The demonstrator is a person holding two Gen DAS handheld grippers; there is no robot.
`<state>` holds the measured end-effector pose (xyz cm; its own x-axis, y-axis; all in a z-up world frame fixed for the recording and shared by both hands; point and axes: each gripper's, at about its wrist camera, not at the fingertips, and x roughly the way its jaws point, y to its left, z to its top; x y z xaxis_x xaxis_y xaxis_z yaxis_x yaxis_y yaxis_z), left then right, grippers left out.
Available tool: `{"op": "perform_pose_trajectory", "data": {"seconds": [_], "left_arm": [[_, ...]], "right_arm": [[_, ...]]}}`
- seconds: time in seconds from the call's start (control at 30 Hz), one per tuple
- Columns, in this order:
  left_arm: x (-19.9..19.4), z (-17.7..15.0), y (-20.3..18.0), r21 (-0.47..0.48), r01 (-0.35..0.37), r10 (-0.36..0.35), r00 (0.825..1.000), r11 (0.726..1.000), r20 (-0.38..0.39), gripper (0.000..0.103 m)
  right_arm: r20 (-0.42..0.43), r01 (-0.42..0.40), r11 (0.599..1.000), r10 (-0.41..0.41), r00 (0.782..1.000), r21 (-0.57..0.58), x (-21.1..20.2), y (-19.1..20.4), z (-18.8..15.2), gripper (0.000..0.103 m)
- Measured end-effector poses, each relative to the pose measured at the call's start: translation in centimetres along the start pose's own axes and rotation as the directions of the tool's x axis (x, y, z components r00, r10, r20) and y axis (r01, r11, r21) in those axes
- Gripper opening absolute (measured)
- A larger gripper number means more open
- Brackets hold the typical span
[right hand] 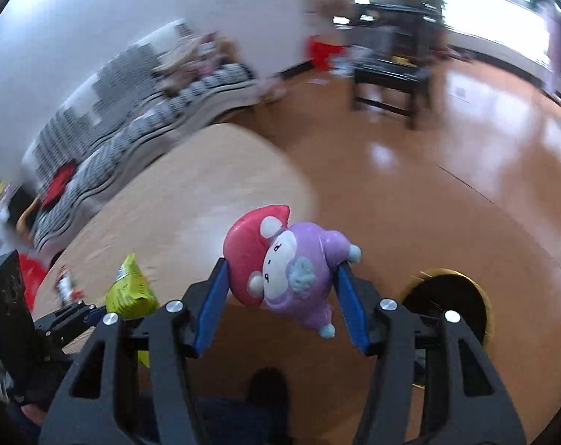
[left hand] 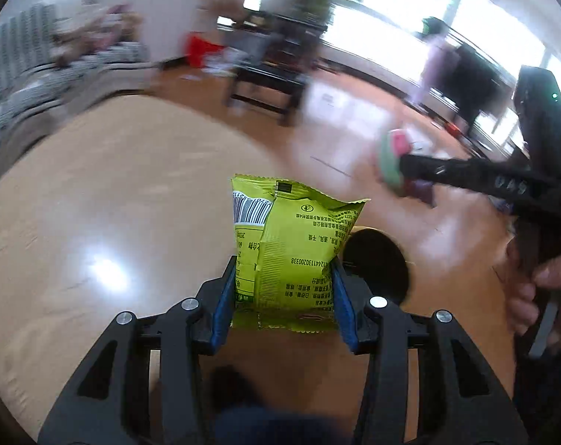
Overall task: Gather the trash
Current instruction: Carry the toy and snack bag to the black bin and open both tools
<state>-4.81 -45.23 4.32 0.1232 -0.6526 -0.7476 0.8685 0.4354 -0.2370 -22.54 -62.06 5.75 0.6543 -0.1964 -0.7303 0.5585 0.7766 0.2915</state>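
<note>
Two claws, each gripping its load: left claw (left hand: 284,289) around green snack packet (left hand: 295,244), right claw (right hand: 282,291) around mushroom-capped figurine (right hand: 284,267).

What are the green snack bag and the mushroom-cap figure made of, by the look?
Green snack bag: thin printed plastic film, semi-matte; crimped serrated edge, back seam, creases. Mushroom-cap figure: glossy moulded plastic or vinyl, possibly glazed ceramic; sharp highlights on the pink cap and purple body leave it open.

Living room behind the work, much blurred.

I see a round light wooden surface (right hand: 191,193), a striped grey-and-white sofa (right hand: 139,126) by the white wall, a dark low table (left hand: 269,85) on the glossy brown floor (right hand: 447,193), and bright windows (left hand: 410,26).
</note>
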Motion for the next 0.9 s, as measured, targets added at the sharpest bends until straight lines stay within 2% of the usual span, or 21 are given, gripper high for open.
{"op": "perform_pose_trajectory", "data": {"seconds": [0.03,0.13,0.23,0.33,0.4,0.47,0.63,0.9], "left_arm": [[2.0,0.4,-2.4,0.021,0.031,-0.030,0.999,0.999,-0.027,0.046],[7.7,0.5,-8.1,0.074,0.092,-0.082,0.989,0.993,-0.124,0.046],[12.5,-0.2,-12.3,0.135,0.085,-0.059,0.980,0.987,-0.190,0.046],[16.0,-0.9,-14.7,0.100,0.138,-0.112,0.966,0.985,-0.232,0.046],[17.4,-1.6,-15.4,0.108,0.151,-0.121,0.961,0.983,-0.247,0.046],[19.2,-2.1,-16.1,0.145,0.145,-0.100,0.956,0.979,-0.276,0.046],[21.5,-1.7,-16.3,0.154,0.128,-0.078,0.952,0.980,-0.296,0.046],[22.9,-1.4,-16.8,0.137,0.151,-0.105,0.949,0.979,-0.296,0.046]], "right_arm": [[0.001,0.029,0.998,-0.029,1.000,0.047,-0.5,-3.0,-0.7,0.056],[-0.010,0.076,0.988,-0.076,0.997,0.136,-0.8,-8.8,-2.5,0.057],[-0.027,0.120,0.972,-0.117,0.993,0.204,-0.6,-13.6,-4.5,0.057],[-0.041,0.141,0.957,-0.135,0.990,0.253,-0.1,-17.5,-5.6,0.057],[-0.059,0.152,0.949,-0.141,0.988,0.277,0.6,-19.5,-6.2,0.057],[-0.070,0.157,0.945,-0.143,0.987,0.286,1.0,-20.5,-6.7,0.057],[-0.083,0.166,0.937,-0.148,0.986,0.308,2.0,-22.5,-7.5,0.058],[-0.077,0.189,0.930,-0.173,0.982,0.317,1.9,-22.5,-7.3,0.061]]}}
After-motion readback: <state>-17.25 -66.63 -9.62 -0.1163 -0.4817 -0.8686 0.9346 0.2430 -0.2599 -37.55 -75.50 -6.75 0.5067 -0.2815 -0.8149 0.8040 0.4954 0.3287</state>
